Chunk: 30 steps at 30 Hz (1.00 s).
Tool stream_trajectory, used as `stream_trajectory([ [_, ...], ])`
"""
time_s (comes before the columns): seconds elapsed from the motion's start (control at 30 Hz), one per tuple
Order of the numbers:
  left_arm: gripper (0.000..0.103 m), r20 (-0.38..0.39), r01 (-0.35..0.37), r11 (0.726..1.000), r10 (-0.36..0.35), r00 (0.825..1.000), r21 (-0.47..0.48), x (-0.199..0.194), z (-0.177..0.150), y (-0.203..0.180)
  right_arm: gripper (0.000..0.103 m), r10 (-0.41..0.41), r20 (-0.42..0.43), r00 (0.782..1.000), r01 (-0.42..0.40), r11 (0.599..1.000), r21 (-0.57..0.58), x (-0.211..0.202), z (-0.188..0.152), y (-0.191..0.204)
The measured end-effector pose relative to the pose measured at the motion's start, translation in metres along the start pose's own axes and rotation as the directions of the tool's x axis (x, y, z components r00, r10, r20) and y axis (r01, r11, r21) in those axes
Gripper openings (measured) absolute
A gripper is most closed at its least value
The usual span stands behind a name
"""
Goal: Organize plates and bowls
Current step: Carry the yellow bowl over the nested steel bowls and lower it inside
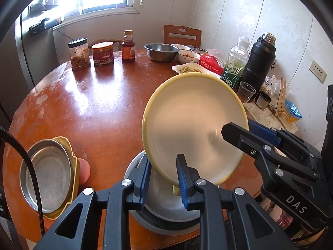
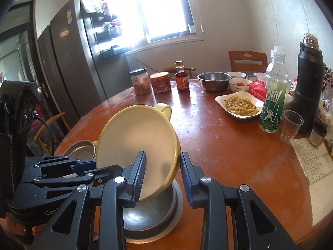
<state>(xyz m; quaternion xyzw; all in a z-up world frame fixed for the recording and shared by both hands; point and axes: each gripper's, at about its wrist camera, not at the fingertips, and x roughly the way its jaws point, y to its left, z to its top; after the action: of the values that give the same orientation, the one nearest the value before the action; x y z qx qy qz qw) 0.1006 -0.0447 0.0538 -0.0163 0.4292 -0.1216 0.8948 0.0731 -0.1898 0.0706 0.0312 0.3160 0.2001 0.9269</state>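
Looking along the left gripper [image 1: 164,179] in the left wrist view, the yellow plate [image 1: 193,125] is seen tilted steeply on edge, its lower rim passing down between the two blue-padded fingers and its pale face turned toward the camera and to the left. The jaws are set narrowly, with the rim between the pads, though whether both pads press on it cannot be told from here. Beneath the plate, a metal dish [image 1: 166,208] rests on the wooden table [image 1: 100,104], and the plate's low edge hangs just above it. The right gripper [image 1: 235,133] is seen entering from the right, its upper finger laid across the plate's face near the right rim. Farther left, a steel bowl nested in a yellow dish [image 1: 47,175] sits near the table edge. In the right wrist view, the right gripper [image 2: 163,173] is seen with its jaws part open and the plate's [image 2: 137,141] right rim standing between the fingers, the left pad in front of the plate's face; no firm clamp is evident. The plate's plane runs roughly along the fingers, so a flat lowering onto the metal dish [image 2: 149,214] would be judged to require a tip leftward, with both grippers equally near.
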Motion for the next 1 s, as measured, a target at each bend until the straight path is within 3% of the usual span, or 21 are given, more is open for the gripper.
stream_trajectory([
  [0.7, 0.024, -0.040, -0.049, 0.999, 0.050, 0.998, 0.002, 0.020, -0.035, 0.000, 0.035, 0.005, -0.031, 1.000, -0.007, 0.998, -0.065, 0.011, -0.029, 0.010],
  [1.0, 0.024, -0.025, -0.105, 0.994, 0.106, 0.994, 0.036, 0.022, -0.038, -0.008, 0.035, -0.017, -0.033, 0.999, 0.013, 0.994, -0.108, 0.013, -0.035, 0.012],
])
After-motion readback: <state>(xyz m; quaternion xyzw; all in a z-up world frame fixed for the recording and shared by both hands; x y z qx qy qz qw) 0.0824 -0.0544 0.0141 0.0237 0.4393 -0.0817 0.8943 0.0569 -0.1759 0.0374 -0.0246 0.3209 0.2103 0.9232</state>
